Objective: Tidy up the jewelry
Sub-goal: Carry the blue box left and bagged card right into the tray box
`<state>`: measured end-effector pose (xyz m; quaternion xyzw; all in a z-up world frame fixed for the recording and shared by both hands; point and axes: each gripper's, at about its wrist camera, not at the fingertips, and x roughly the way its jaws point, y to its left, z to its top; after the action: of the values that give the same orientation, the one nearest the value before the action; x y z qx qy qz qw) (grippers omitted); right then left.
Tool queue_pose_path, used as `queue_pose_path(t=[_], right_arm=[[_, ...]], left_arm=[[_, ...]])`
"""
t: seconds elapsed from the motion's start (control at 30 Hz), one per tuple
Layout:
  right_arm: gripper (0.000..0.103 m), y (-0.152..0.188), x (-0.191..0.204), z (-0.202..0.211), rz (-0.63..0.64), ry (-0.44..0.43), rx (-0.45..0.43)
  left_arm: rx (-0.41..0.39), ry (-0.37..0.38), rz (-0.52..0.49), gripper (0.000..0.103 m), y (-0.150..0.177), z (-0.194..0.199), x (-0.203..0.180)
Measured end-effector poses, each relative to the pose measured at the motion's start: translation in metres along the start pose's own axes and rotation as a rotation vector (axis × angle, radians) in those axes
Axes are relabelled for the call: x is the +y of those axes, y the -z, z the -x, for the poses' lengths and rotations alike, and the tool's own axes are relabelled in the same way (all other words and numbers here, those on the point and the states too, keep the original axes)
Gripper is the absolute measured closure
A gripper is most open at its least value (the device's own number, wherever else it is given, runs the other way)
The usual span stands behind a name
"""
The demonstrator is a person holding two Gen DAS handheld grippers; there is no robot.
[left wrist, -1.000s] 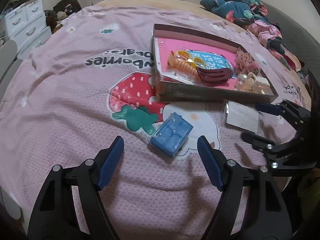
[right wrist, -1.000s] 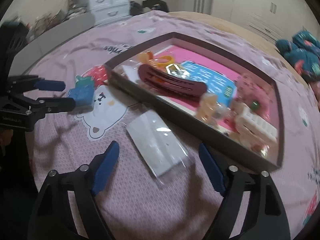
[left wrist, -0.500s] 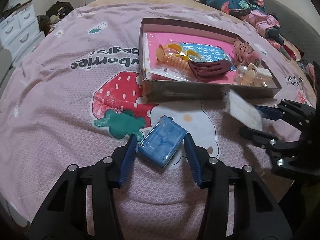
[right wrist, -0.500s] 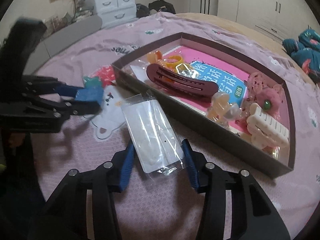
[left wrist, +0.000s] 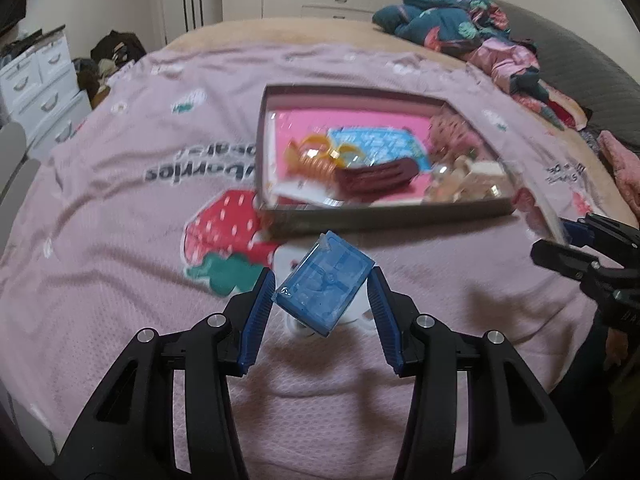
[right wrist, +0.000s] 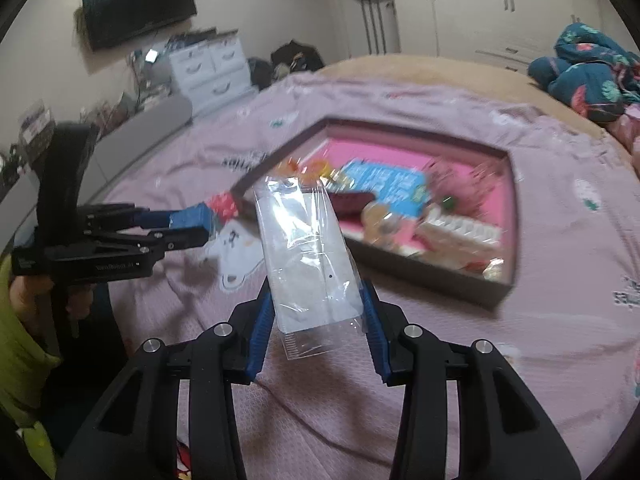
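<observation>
Jewelry pieces fill a shallow dark-walled cardboard tray with a pink floor (left wrist: 384,222), which lies on the bed's pink strawberry-print bedspread (left wrist: 120,208). Inside it, blurred by motion, lie a dark red hair claw (left wrist: 376,178), orange and yellow hair clips (left wrist: 316,156), a blue printed card (left wrist: 376,144) and some pale cream clips (right wrist: 460,236) toward the right end. The left tongs (left wrist: 322,300) grip a small blue translucent plastic box (left wrist: 324,290) between their blue pads, holding it tilted and lifted off the bedspread, in front of the tray's near wall. The right tongs (right wrist: 316,312) clamp a clear plastic sleeve with a white card inside (right wrist: 308,252); it stands up from the pads and leans toward the tray. In the right wrist view the left tongs (right wrist: 192,228) reach in from the left, near the tray's corner. Folded dark floral bedding (left wrist: 440,12) sits at the far end of the bed, and a white drawer unit (right wrist: 208,64) stands against the wall.
</observation>
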<state>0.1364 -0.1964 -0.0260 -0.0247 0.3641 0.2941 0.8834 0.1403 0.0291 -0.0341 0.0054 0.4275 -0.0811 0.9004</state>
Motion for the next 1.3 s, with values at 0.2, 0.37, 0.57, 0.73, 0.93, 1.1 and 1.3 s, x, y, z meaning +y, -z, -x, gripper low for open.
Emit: queue_pose_path(t=[0.2, 0.37, 0.57, 0.73, 0.93, 1.1, 1.3], right_arm=[[0.063, -0.006, -0.018, 0.034, -0.033, 0.072, -0.062], [0.063, -0.008, -0.038, 0.048, -0.079, 0.119, -0.092], [0.063, -0.018, -0.055, 0.055, -0.113, 0.158, -0.116], [0.063, -0.03, -0.069, 0.053, -0.144, 0.176, -0.134], [0.063, -0.047, -0.084, 0.041, -0.174, 0.195, -0.141], [0.063, -0.057, -0.097, 0.021, -0.191, 0.233, -0.125], [0.063, -0.059, -0.111, -0.009, -0.239, 0.238, -0.081]], left_arm=[[-0.046, 0.034, -0.026, 0.064, -0.023, 0.011, -0.021], [-0.073, 0.05, -0.039, 0.064, -0.044, 0.013, -0.035], [-0.099, 0.068, -0.04, 0.064, -0.073, 0.007, -0.05], [-0.098, 0.08, -0.028, 0.064, -0.09, -0.006, -0.054], [-0.089, 0.078, -0.015, 0.064, -0.103, -0.026, -0.054], [-0.065, 0.08, -0.008, 0.064, -0.102, -0.046, -0.053], [-0.02, 0.076, 0.001, 0.064, -0.096, -0.069, -0.047]])
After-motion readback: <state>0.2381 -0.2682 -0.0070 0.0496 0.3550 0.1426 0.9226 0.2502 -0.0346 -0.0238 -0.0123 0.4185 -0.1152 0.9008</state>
